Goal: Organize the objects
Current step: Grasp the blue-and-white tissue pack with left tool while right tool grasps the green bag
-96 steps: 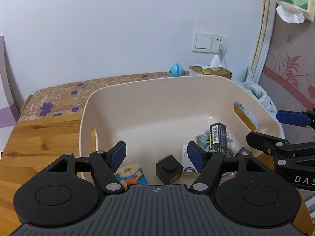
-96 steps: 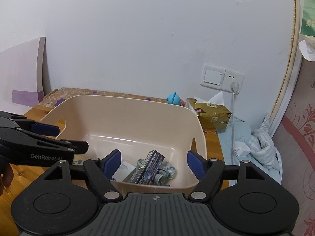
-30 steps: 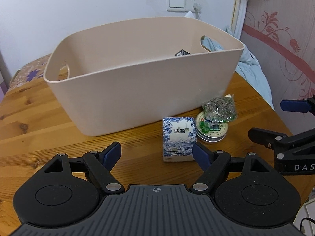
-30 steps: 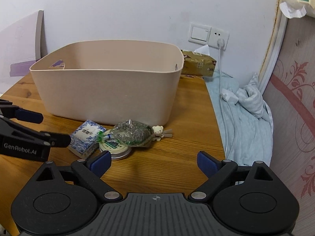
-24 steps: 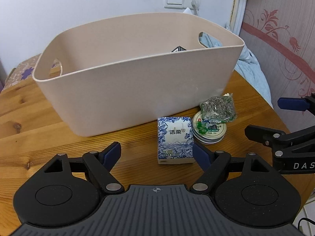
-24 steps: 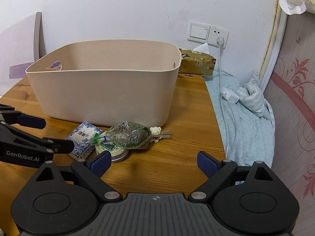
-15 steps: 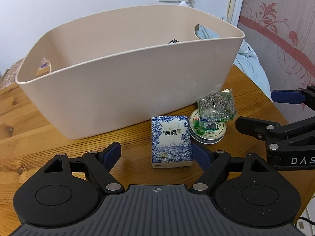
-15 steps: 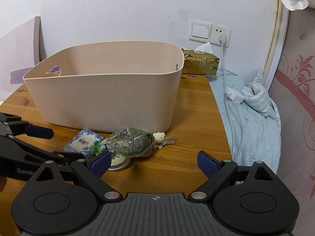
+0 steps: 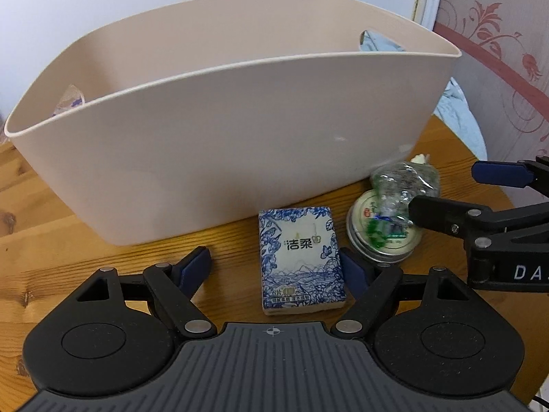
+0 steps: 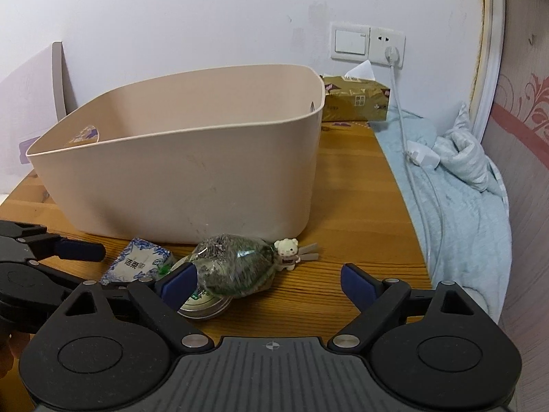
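- Left gripper [image 9: 274,266]: jaws wide, holding nothing; the blue-and-white tissue pack [image 9: 302,259] lies flat between them on the wooden surface [image 9: 51,240].
- Right gripper [image 10: 269,279]: jaws closing, pads not pressing the clear bag of dried herbs [image 10: 236,266] atop the round tin [image 10: 202,304].
- Beige bin [image 10: 192,178]: just behind these items.

Smooth matt plastic bin [image 9: 240,130], grained varnished wood table [image 10: 343,185], shiny metal tin [image 9: 381,250], crinkly glossy bag [image 10: 236,267]

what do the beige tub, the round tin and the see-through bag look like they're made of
Beige tub: apparently moulded plastic, matte, with thin smooth walls. Round tin: probably metal, given its silvery rim and printed lid. See-through bag: thin clear plastic film, glossy and crinkled, around dry grey-green bits.
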Demonstrator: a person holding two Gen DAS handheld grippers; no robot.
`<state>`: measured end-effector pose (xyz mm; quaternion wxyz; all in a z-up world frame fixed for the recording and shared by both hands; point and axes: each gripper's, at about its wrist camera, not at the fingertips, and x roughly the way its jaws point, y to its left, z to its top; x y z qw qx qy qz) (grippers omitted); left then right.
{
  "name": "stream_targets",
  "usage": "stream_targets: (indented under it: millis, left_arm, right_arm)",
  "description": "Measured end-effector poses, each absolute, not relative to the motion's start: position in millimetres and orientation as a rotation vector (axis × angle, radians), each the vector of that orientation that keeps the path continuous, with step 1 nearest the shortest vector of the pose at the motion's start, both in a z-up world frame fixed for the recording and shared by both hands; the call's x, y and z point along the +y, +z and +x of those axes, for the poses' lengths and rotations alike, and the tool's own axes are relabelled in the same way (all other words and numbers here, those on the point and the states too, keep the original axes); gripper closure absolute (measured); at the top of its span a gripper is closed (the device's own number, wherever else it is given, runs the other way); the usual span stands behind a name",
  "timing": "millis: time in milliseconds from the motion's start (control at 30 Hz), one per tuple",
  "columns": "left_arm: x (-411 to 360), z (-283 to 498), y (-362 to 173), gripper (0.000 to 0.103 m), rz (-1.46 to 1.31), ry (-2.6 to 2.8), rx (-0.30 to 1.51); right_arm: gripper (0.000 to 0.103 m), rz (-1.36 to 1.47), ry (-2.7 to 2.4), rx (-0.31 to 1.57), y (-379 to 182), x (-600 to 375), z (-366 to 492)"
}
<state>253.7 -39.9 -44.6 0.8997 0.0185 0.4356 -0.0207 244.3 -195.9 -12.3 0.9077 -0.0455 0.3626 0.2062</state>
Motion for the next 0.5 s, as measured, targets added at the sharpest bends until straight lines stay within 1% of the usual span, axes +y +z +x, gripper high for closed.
stream_targets:
  millis: [367, 467, 500]
  left_arm:
    - [-27, 255, -45, 0.021, 0.017, -0.001, 0.888]
    - [-26, 255, -44, 0.023, 0.017, -0.004, 0.888]
    - [-25, 255, -44, 0.026, 0.017, -0.003, 0.887]
  right_arm:
    - [0.017, -0.048, 0.452, 0.757, -18, -194, 253]
    - [0.023, -0.036, 0.463, 0.759, -19, -192, 254]
    - [0.026, -0.029, 0.467, 0.758, -19, -192, 254]
